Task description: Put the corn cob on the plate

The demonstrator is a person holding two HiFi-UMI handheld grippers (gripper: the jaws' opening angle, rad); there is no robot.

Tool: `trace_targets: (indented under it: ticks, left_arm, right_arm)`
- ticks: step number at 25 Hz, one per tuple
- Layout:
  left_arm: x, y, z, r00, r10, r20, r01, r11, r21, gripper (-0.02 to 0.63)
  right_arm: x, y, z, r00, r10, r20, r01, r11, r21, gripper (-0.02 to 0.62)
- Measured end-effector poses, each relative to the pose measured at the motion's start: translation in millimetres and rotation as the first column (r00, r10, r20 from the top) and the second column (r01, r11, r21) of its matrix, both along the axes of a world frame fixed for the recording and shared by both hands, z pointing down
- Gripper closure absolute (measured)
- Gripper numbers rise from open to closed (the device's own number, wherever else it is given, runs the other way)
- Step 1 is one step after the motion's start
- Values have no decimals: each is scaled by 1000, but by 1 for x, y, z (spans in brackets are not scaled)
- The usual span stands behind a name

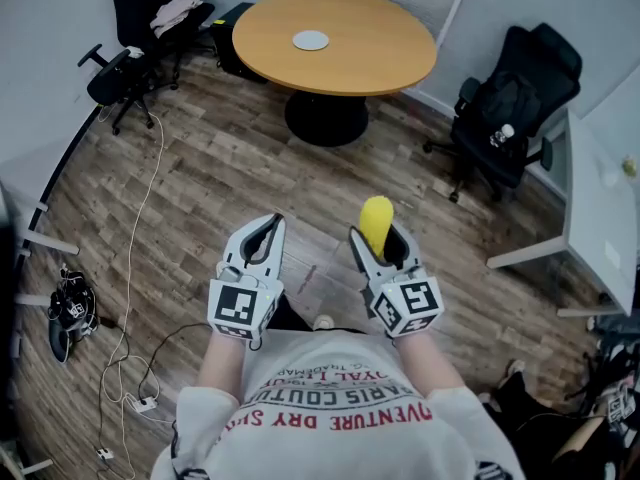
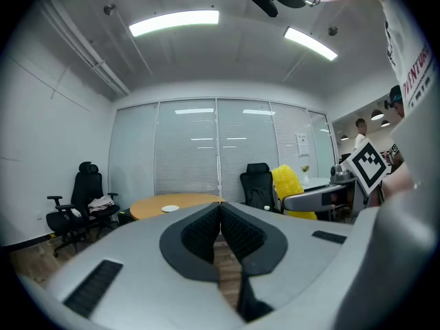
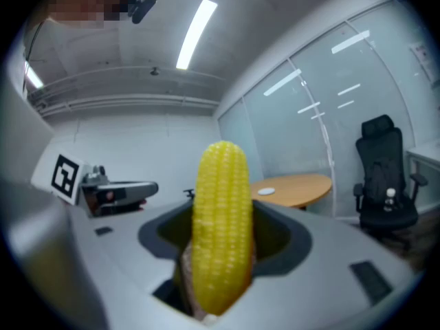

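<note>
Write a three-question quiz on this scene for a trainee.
1. True or false: the corn cob lies on the plate.
2. The jaws of the left gripper are: A) together, with nothing between them; B) wide apart; C) closed on a cup.
3. Fill in: the plate sits on the round ____.
Key: 1 false, the right gripper holds it; 2 A; 3 table.

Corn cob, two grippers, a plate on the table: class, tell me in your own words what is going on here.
A person stands in a room with a gripper in each hand. The right gripper grips a yellow corn cob between its jaws. The left gripper is shut and empty. The plate lies on the round wooden table some way ahead, so the corn cob is not yet on it.
</note>
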State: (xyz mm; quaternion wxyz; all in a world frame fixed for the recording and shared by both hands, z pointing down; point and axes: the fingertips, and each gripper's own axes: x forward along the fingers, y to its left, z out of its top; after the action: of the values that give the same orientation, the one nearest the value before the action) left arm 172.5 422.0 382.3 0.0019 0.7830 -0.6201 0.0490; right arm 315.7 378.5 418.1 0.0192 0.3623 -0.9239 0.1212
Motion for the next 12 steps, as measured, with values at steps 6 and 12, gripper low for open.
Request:
trace_targets:
  ticks: [6,12]
  left_arm:
    - [-33,-46,0,1000,19,-14,-20,1000,-9,571]
    - [-85,-107,-10,998,61,-13,-61,998,2,571]
  right_arm:
    - [-30,-42,2,1000,28,-4,-28,999,-16,328]
    - [-79,-94,-6,998,66,-9,-66,998,-15,328]
